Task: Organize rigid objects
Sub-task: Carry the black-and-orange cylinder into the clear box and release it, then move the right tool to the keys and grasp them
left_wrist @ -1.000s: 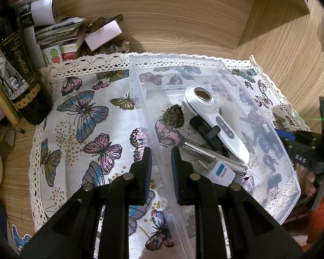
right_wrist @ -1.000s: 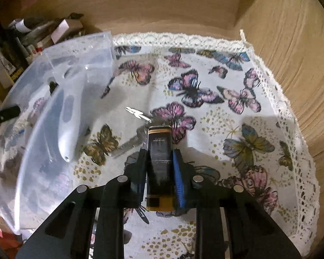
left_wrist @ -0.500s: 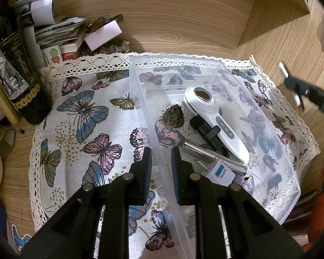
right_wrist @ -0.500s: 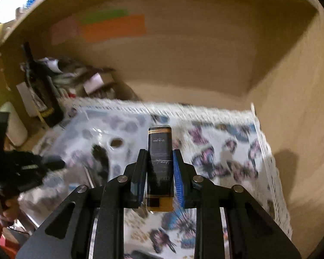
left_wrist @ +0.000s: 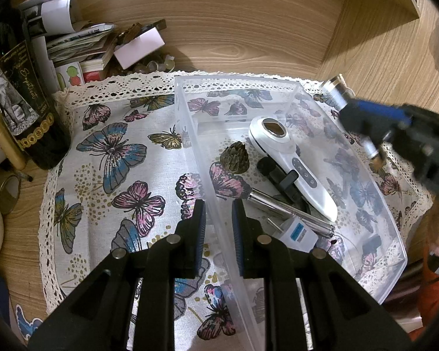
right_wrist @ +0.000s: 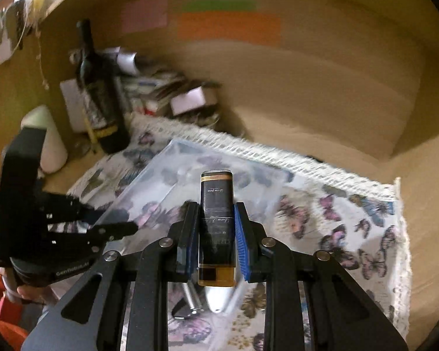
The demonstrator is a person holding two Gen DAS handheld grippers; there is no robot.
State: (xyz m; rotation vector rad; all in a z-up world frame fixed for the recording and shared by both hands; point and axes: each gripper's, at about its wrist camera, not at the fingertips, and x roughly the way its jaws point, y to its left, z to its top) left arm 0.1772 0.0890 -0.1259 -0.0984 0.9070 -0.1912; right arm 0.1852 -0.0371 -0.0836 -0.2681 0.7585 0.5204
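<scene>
The right gripper (right_wrist: 216, 228) is clamped on a dark bottle (right_wrist: 217, 204) with a gold band at its top and amber liquid at its lower end; the blue pads press on both sides of it. It holds the bottle in the air above the clear plastic box (right_wrist: 172, 175), which sits on a butterfly cloth (right_wrist: 351, 228) with a lace edge. In the left wrist view the same bottle (left_wrist: 338, 92) shows near the far right corner of the box (left_wrist: 307, 87), with its metal end pointing outward. The left gripper (left_wrist: 218, 219) has its two fingers on either side of the near left wall of the box, with the wall in the gap between them; I cannot tell if the pads really press on it. Inside the box lie a white handheld device (left_wrist: 289, 163), a small brown cone (left_wrist: 235, 158), a black clip (left_wrist: 281, 178), a metal pen (left_wrist: 289, 213) and a white plug (left_wrist: 295, 231). A dark wine bottle (left_wrist: 23, 108) stands at the left, beside the cloth, and a pile of papers (left_wrist: 82, 41) lies behind it.
</scene>
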